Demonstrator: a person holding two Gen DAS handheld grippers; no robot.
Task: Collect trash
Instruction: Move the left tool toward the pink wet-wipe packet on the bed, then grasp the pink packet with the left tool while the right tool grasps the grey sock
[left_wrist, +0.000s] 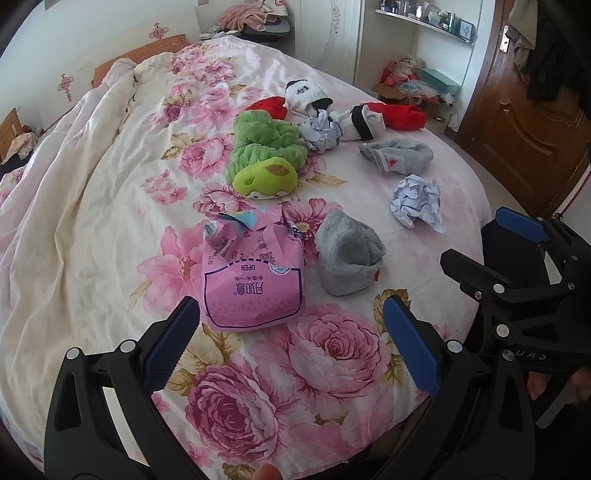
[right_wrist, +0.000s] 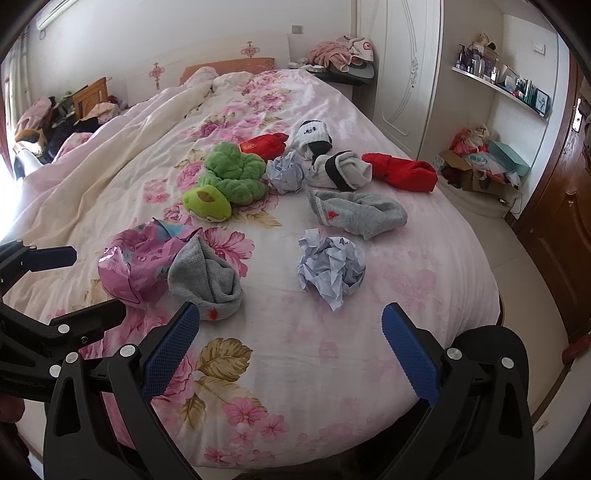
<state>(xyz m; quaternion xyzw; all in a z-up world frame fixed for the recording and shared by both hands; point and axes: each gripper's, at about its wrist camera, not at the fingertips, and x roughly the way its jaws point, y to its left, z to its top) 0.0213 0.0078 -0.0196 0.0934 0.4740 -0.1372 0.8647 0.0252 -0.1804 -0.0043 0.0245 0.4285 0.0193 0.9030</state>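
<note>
A torn pink plastic wrapper (left_wrist: 251, 280) (right_wrist: 136, 258) lies on the flowered bedspread just ahead of my left gripper (left_wrist: 291, 343), which is open and empty. One crumpled paper ball (right_wrist: 330, 267) (left_wrist: 417, 203) sits ahead of my right gripper (right_wrist: 290, 350), also open and empty. A second paper ball (left_wrist: 321, 131) (right_wrist: 286, 173) lies farther back among the socks. In the left wrist view the right gripper (left_wrist: 495, 240) shows at the right edge.
Socks lie around the trash: grey (right_wrist: 207, 280) (right_wrist: 354, 212), red (right_wrist: 400, 171) and white with black (right_wrist: 340, 170). A green plush toy (left_wrist: 266, 155) lies mid-bed. A bunched cream quilt (left_wrist: 74, 184) covers the left side. A cluttered box (right_wrist: 476, 166) stands on the floor by the wooden door (left_wrist: 524, 125).
</note>
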